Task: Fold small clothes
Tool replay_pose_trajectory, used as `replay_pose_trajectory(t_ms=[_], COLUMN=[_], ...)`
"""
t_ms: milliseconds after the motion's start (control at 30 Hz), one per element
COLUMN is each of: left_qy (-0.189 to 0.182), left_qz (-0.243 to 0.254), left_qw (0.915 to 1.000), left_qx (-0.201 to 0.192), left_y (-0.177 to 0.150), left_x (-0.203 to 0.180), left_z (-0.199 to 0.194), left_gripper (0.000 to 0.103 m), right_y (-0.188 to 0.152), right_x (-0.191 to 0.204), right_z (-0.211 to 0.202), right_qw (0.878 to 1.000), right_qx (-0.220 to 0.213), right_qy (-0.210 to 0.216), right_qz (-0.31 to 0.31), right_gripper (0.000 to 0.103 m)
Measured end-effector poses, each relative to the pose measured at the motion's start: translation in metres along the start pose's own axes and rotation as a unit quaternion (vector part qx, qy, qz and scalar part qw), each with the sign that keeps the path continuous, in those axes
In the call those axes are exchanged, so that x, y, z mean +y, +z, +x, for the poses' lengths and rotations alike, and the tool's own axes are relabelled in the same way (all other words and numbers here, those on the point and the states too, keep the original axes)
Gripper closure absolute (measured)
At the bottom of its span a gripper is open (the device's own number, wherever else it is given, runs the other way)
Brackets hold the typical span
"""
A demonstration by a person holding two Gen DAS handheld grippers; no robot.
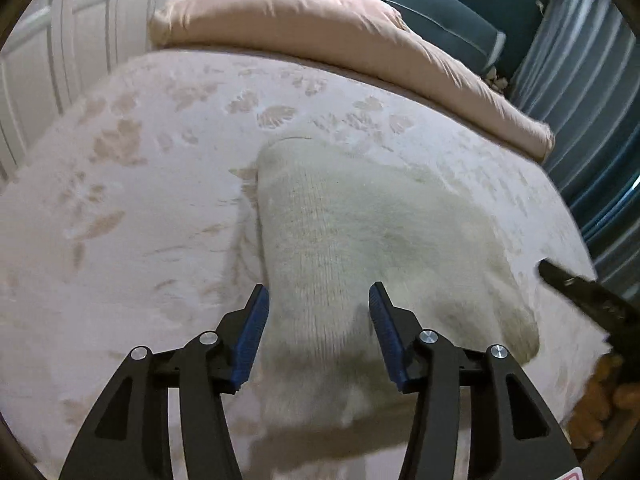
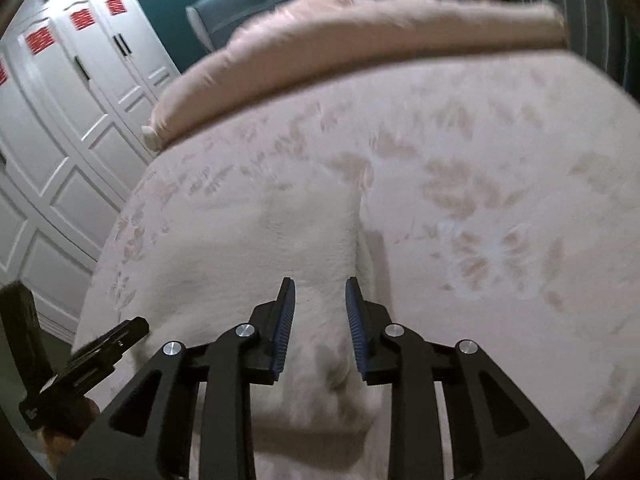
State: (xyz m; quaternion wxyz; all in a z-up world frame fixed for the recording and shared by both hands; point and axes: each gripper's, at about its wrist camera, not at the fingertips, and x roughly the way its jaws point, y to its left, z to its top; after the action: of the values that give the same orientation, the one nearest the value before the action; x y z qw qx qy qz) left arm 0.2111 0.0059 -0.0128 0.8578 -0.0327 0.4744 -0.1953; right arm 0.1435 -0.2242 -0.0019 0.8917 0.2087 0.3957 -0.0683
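Note:
A white knit garment (image 1: 360,232) lies flat on the bed; it also shows in the right wrist view (image 2: 280,248). My left gripper (image 1: 318,292) is open, its blue-padded jaws spread over the garment's near edge, nothing between them. My right gripper (image 2: 320,284) is open, jaws apart above the garment's right edge, holding nothing. The right gripper's tip shows at the right of the left wrist view (image 1: 576,284). The left gripper shows at the lower left of the right wrist view (image 2: 100,348).
The bed has a pale floral cover (image 1: 140,200). A pink folded duvet (image 1: 320,32) lies across the far end, also in the right wrist view (image 2: 360,40). White wardrobe doors (image 2: 60,120) stand left, blue curtains (image 1: 592,100) right.

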Motion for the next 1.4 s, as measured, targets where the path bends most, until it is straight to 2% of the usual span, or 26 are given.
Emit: replay_pose_trajectory(t_ms=[67, 133, 167, 200, 267, 400, 500, 567, 833, 900, 1400], left_qy=[0.032, 0.057, 0.072, 0.077, 0.091, 0.104, 0.112, 0.124, 0.135, 0.139, 0.141], left_qz=[0.018, 0.03, 0.035, 0.037, 0.035, 0.03, 0.032, 0.037, 0.038, 0.041, 0.032], left_qw=[0.9991, 0.9974, 0.9961, 0.9955, 0.994, 0.9924, 0.9914, 0.9899, 0.9877, 0.987, 0.9861], left_qx=[0.02, 0.031, 0.039, 0.043, 0.049, 0.057, 0.059, 0.058, 0.069, 0.069, 0.082], left_y=[-0.009, -0.021, -0.025, -0.029, -0.037, -0.041, -0.048, -0.057, -0.104, -0.113, -0.166], left_x=[-0.004, -0.007, -0.008, -0.009, -0.01, -0.013, -0.019, -0.024, -0.037, -0.039, -0.037], left_z=[0.006, 0.014, 0.022, 0.027, 0.032, 0.025, 0.014, 0.009, -0.007, -0.008, -0.006], left_gripper=[0.052, 0.048, 0.046, 0.044, 0.044, 0.044, 0.044, 0.044, 0.04, 0.04, 0.039], right_y=[-0.013, -0.034, -0.048, -0.056, -0.057, -0.047, -0.06, -0.075, -0.125, -0.134, -0.193], right_x=[0.012, 0.016, 0.012, 0.012, 0.011, 0.006, 0.005, 0.007, 0.012, 0.013, 0.028], right_z=[0.005, 0.032, 0.053, 0.061, 0.058, 0.03, 0.011, 0.0, -0.019, -0.023, -0.016], right_qw=[0.999, 0.995, 0.99, 0.988, 0.989, 0.994, 0.994, 0.994, 0.992, 0.992, 0.987], right_qx=[0.024, 0.066, 0.091, 0.095, 0.083, 0.079, 0.073, 0.069, 0.063, 0.06, 0.087], right_qy=[-0.01, -0.047, -0.08, -0.091, -0.091, -0.075, -0.078, -0.083, -0.106, -0.11, -0.128], right_qz=[-0.031, -0.059, -0.074, -0.083, -0.081, -0.025, -0.005, 0.002, -0.01, -0.014, -0.048], right_gripper=[0.078, 0.078, 0.077, 0.074, 0.074, 0.074, 0.072, 0.066, 0.054, 0.047, 0.043])
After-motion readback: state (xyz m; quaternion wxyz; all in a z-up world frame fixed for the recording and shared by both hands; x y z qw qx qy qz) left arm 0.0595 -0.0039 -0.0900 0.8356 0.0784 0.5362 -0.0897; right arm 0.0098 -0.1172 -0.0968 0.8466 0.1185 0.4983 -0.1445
